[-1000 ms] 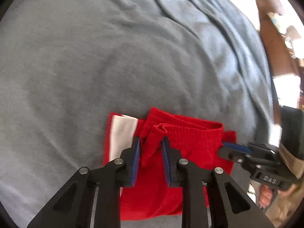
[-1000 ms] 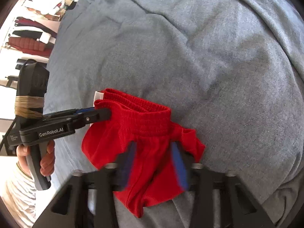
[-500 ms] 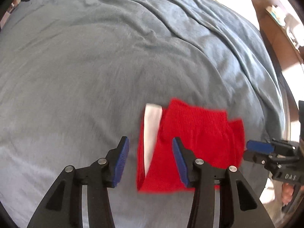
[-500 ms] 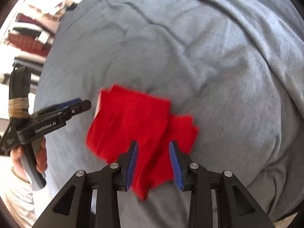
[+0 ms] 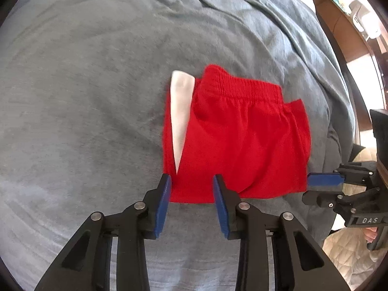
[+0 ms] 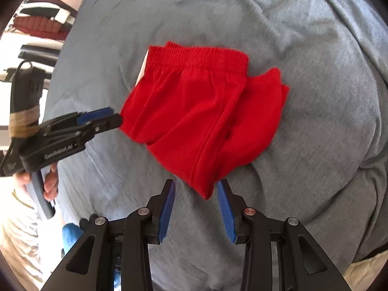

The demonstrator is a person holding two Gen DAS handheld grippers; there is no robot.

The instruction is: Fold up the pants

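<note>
Grey-blue bedding point(image 5: 101, 77) covers the whole work surface, soft and creased, with long folds running off toward the far right. On it lie the red pants point(image 5: 237, 140), a short elastic-waisted pair folded into a compact, roughly square bundle. The gathered waistband point(image 5: 242, 87) runs along the far edge, and a white side stripe point(image 5: 180, 111) shows as a narrow wedge down the left side. In the right wrist view a second red layer sticks out past the bundle's right side, and the near corner comes to a point.

The left gripper point(image 5: 191, 184) hangs over the near left corner of the pants. Its blue pads are a modest gap apart and closing; the red hem shows between them, yet they press on nothing. The right gripper point(image 6: 196, 189) sits at the near corner on the other side, its jaws parted a little and opening, with the pointed corner of cloth showing in the gap but not gripped. In the left wrist view the right gripper lies just beside the bundle's near right corner.

A hand point(image 6: 48, 181) grips the left tool's handle at the left edge. Beyond the bed's far left are stacked folded clothes point(image 6: 41, 21).
</note>
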